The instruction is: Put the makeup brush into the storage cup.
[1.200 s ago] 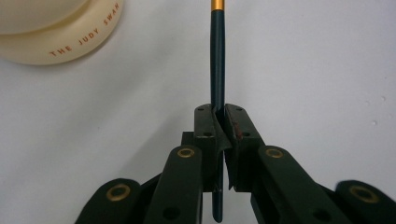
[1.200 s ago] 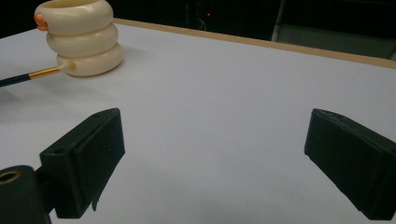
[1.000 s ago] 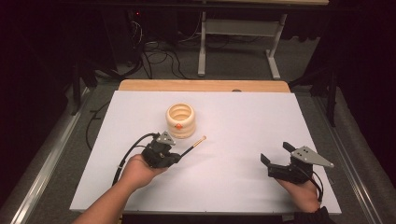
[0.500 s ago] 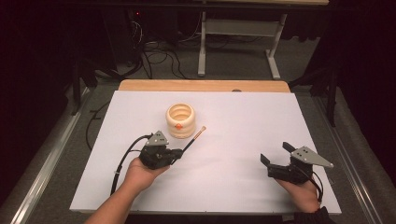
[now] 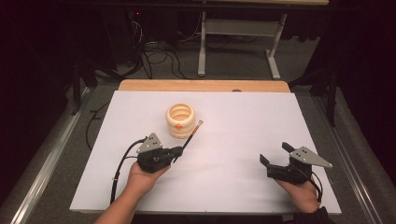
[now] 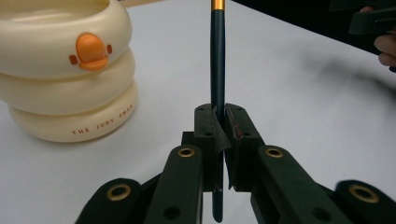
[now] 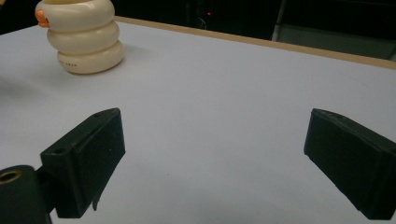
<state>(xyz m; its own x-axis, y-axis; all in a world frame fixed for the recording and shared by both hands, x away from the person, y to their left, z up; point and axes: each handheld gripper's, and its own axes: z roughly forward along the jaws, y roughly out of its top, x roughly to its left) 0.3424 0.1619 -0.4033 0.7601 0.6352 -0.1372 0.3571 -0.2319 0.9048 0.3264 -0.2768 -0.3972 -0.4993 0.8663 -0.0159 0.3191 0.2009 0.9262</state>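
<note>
Where the left gripper (image 6: 219, 140) clamps the dark pencil (image 6: 217, 60), tip cut off at frame top; right gripper (image 7: 215, 163) gaping, lower frame.

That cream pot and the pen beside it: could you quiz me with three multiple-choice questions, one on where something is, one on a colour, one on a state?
1. Where is the cream ringed pot relative to the left hand-held gripper?
A. Farther up the table
B. Under the gripper
C. By the person's right hand

2. What colour is the duck bill on the pot?
A. Blue
B. Orange
C. Green

3. How do the right hand-held gripper's jaws stand?
A. Shut on the pen
B. Shut, empty
C. Wide open, empty

Answers: 1 A, the pot stands beyond the gripper holding the dark pen. 2 B, the bill is orange. 3 C, bare table between the jaws.
</note>
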